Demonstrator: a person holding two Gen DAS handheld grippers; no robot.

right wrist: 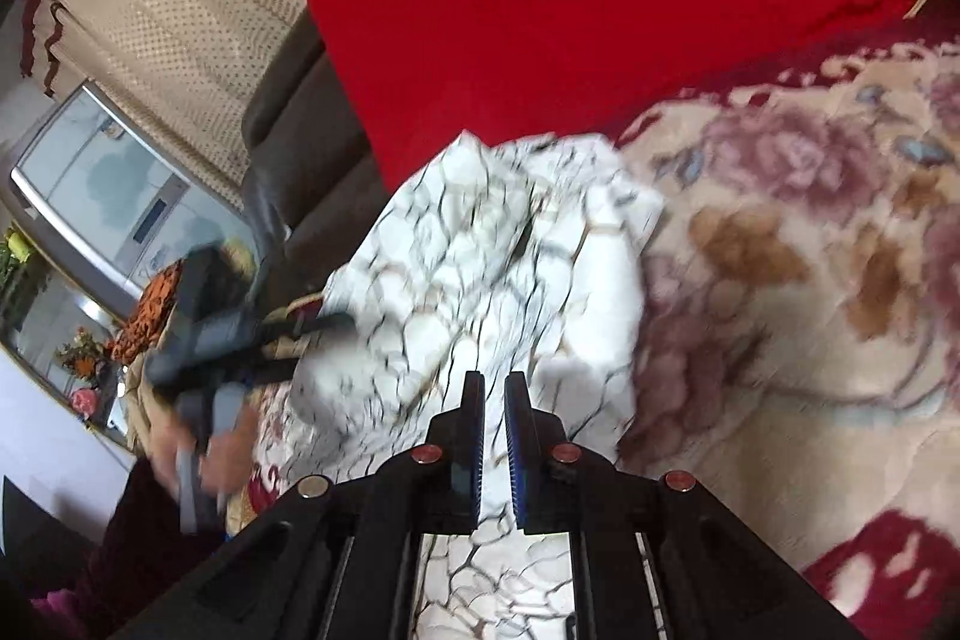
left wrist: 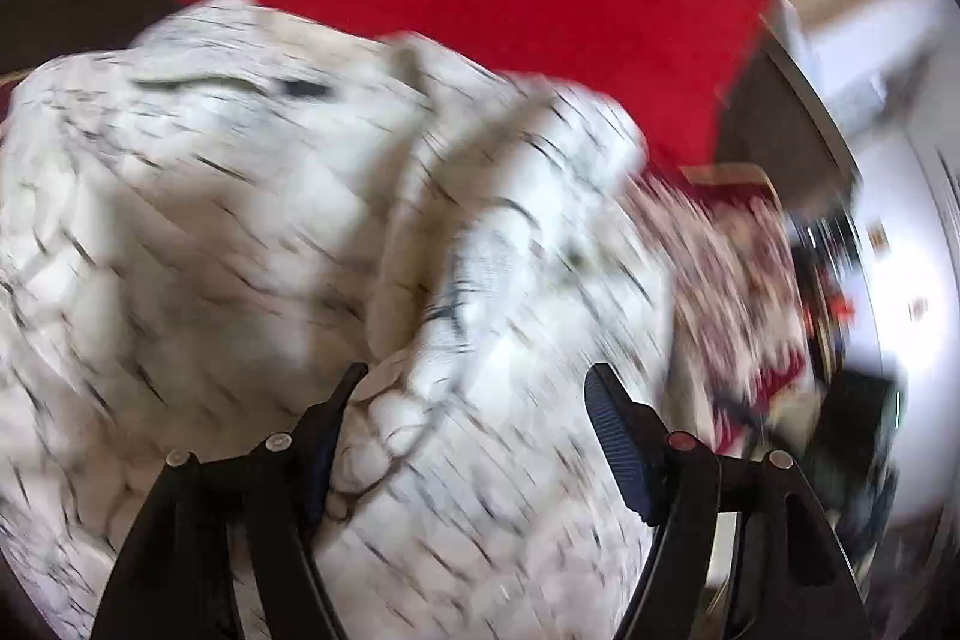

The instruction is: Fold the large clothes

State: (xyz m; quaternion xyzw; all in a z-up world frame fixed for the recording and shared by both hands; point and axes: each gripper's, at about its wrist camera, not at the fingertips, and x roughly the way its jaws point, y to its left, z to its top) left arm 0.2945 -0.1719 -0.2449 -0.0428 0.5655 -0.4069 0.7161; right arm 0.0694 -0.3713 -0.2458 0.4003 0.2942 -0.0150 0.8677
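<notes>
The white garment with a black crackle print (left wrist: 252, 232) is bunched in a heap on the floral cream-and-maroon carpet (right wrist: 810, 280), just in front of the flat red mat (right wrist: 600, 10), nowhere near a neat fold yet.

Left gripper (left wrist: 474, 400): jaws spread wide, fabric bulging up between them, nothing pinched. In the right wrist view it (right wrist: 252, 334) reaches in at the garment's left edge, with the person's hand (right wrist: 198, 442) behind it.

Right gripper (right wrist: 494, 400): jaws nearly together, only a thin slit between the pads. Cloth lies under and beyond the tips, but whether any is caught in that slit I cannot tell.

The risks, as I judge them: if the left jaws close here, they could bite several layers of that bulge at once, and lifting would drag the whole heap rather than a single edge. If the right grip is empty or shallow, the cloth may slip free on a pull (both views are blurred, so things are moving fast). Layers trapped underneath could set a crooked fold.
</notes>
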